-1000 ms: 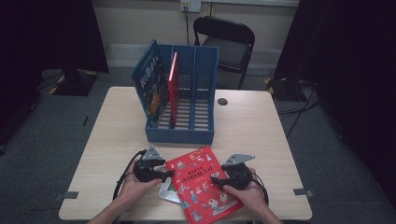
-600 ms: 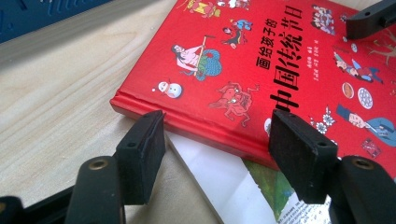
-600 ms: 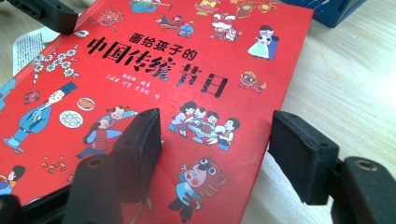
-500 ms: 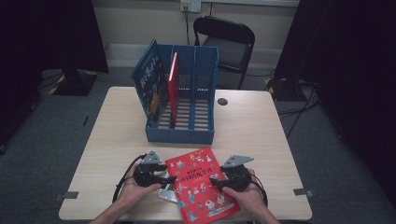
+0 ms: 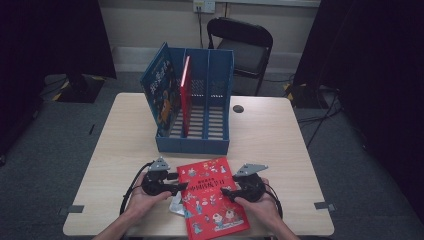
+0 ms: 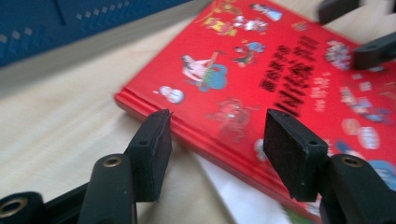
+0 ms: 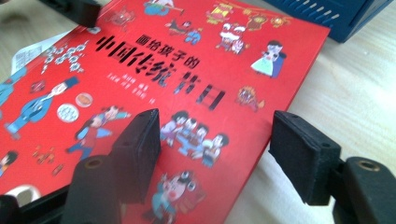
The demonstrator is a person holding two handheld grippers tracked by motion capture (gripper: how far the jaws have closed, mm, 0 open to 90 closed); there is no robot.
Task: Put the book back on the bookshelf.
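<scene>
Pale tabletop [image 5: 280, 135] is carrying a blue file rack [image 5: 197, 120] already holding two books. I'm judging one red book [image 5: 212, 202] left to shelve: it's lying flat near me, overlapping a white sheet [image 5: 176, 206]. Left tongs [image 5: 181, 187] have just been closing, yet both they and right tongs [image 5: 225, 191] are gaping at its edges, gripping nothing.

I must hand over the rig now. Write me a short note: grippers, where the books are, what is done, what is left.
Left gripper: open, jaws just closing a little, astride the red book's left edge, not gripping.
Right gripper: open, jaws just widening, at the book's right edge.
The red book lies flat on the table, partly over a white sheet.
Done: two books stand in the blue rack.
Left, probably: grip the red book, lift it, stand it in a free slot.
</scene>
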